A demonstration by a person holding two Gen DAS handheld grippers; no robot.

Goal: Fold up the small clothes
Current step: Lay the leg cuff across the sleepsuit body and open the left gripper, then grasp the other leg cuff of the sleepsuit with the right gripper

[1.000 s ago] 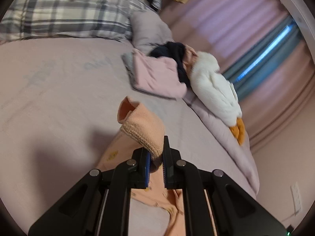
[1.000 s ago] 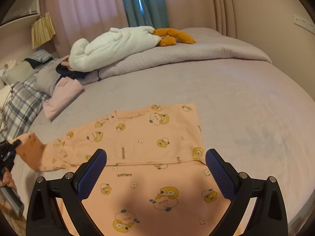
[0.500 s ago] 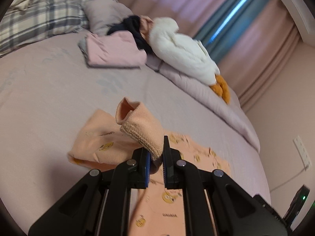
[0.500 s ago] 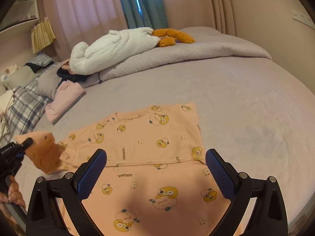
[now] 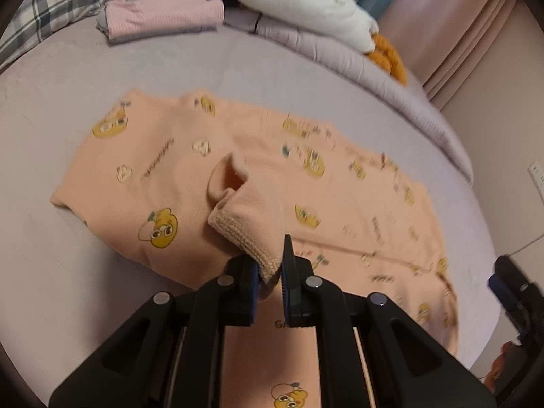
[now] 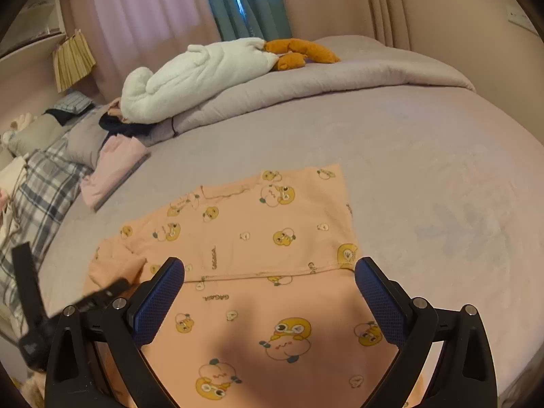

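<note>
A small peach top (image 6: pixel 258 238) printed with yellow cartoon fruit lies spread on the lilac bed; it also shows in the left wrist view (image 5: pixel 163 176). My left gripper (image 5: pixel 270 272) is shut on the ribbed sleeve cuff (image 5: pixel 248 234) and holds the sleeve over the body of the top. In the right wrist view the left gripper (image 6: pixel 108 289) sits at the top's left edge. My right gripper (image 6: pixel 270 292) is wide open and empty, hovering above the near part of the top.
A folded pink garment (image 6: pixel 115 170) lies beyond the top to the left, by a plaid pillow (image 6: pixel 37 187). A white and orange plush toy (image 6: pixel 204 71) rests on a rolled lilac duvet (image 6: pixel 340 78) at the back. Bare sheet (image 6: pixel 442 187) lies to the right.
My left gripper has carried the sleeve cuff rightward, from beyond the top's left edge to over its body, so the sleeve now folds inward. The right gripper has stayed put and open.
</note>
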